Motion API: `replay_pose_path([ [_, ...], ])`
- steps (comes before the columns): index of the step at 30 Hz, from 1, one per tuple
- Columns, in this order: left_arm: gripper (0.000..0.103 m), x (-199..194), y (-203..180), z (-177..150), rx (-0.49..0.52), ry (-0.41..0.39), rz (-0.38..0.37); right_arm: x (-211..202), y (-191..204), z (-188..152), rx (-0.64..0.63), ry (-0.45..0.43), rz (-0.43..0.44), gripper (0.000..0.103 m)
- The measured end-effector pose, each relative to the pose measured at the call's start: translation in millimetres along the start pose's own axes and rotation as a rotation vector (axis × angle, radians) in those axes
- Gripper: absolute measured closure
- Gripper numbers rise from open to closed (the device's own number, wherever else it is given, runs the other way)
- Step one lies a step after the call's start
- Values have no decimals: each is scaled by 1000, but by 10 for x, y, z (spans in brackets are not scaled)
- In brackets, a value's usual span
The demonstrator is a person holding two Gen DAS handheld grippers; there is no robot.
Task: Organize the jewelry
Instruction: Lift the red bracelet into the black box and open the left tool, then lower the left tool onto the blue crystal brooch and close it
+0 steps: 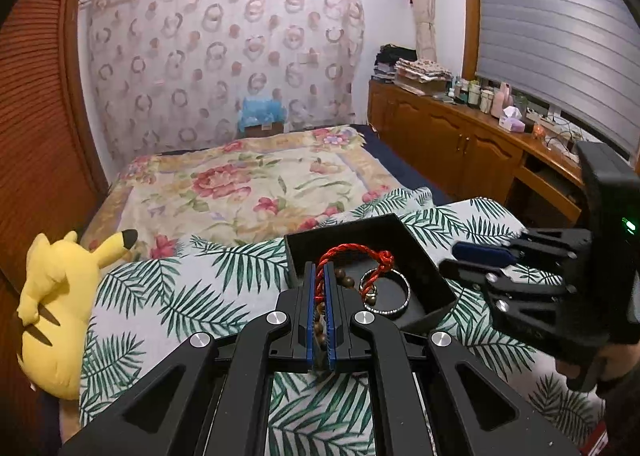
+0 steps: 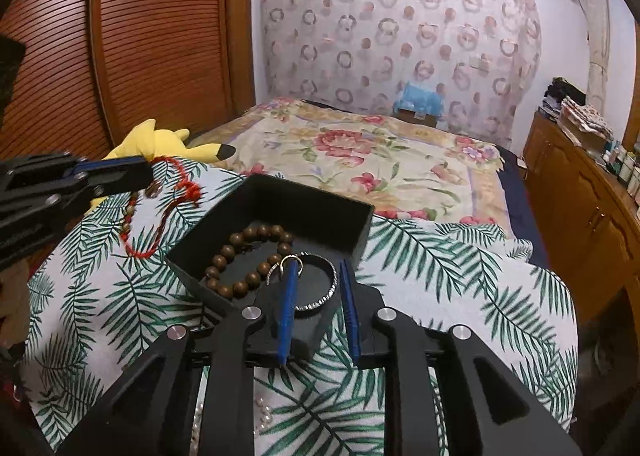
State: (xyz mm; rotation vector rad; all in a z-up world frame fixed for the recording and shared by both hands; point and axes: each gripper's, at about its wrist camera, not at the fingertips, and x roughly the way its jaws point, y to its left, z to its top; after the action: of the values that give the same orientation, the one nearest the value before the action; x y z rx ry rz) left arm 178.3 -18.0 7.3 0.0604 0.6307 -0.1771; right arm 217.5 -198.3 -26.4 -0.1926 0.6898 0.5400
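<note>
Palm-print cloth point(image 2: 440, 256), unlabelled black box point(image 2: 320, 208)

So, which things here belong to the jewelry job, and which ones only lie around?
Belong to the job:
black box
red cord bracelet, held by the left hand-held gripper
wooden bead bracelet
silver bangle
small ring
pearls

Lying about:
yellow plush toy
leaf-print cloth
floral blanket

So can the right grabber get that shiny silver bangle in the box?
Probably yes. The right gripper is open right above the silver bangle, which lies uncovered in the open black box; nothing blocks it.
</note>
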Motion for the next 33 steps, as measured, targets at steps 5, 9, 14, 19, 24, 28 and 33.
replay_pose_path([
  [5, 99, 150, -75, 19, 10, 26, -4, -94, -24, -87, 12, -10, 8, 79],
  [9, 99, 250, -149, 16, 21, 41, 1, -175, 2, -143, 8, -22, 15, 79],
  [14, 73, 309, -159, 35, 14, 51, 0, -229, 60, -222, -8, -30, 11, 79],
  [19, 68, 287, -128, -6, 13, 48, -6, -292, 91, -332, -5, -29, 10, 79],
  [24, 61, 126, -68, -219, -1, 49, -24, -427, 111, -495, 20, -41, 24, 79],
  [28, 59, -21, -80, -429, 10, 60, -40, -541, 167, -658, 25, -39, 30, 79],
  [33, 56, -181, -89, -711, 8, 74, -66, -649, 226, -858, 36, -26, 34, 79],
])
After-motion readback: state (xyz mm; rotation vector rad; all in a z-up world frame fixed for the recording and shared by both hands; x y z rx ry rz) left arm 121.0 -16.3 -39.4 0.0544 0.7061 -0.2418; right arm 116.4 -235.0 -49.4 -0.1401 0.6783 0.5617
